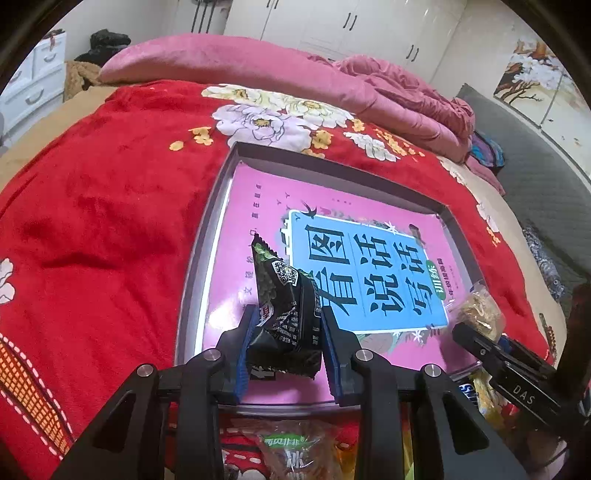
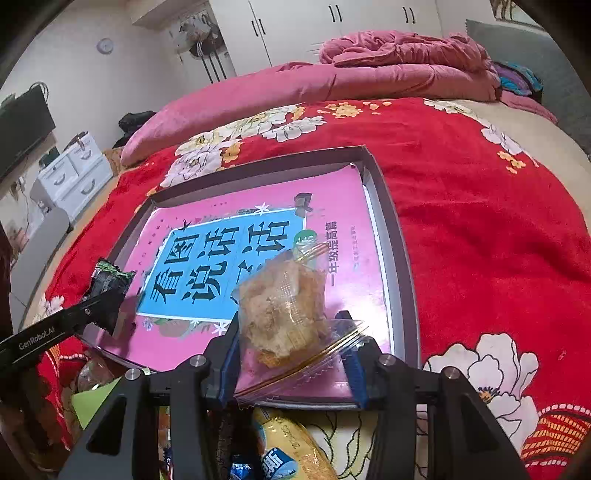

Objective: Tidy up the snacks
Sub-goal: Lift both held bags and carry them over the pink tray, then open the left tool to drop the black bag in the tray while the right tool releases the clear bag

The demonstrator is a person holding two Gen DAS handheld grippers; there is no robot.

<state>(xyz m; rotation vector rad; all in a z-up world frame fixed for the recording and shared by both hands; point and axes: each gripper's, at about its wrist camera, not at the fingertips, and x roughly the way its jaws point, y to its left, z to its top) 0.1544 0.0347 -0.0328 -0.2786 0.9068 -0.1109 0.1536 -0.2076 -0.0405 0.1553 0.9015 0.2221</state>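
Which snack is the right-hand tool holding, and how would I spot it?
Start at the red flowered blanket on the bed, then find the shallow grey tray lined with a pink book cover. Over the tray's near edge, the right gripper has its jaws around a clear plastic packet of golden-brown pastry. Unlike the black printed snack packet in the left gripper, it is see-through.

You have a red floral blanket (image 1: 110, 206) spread across the bed, with a pink quilt (image 2: 369, 74) bunched along its far side. Behind it you see white wardrobe doors (image 1: 351, 26). A white drawer chest (image 2: 74, 177) stands at the left in the right wrist view, beside a dark screen (image 2: 26, 129).
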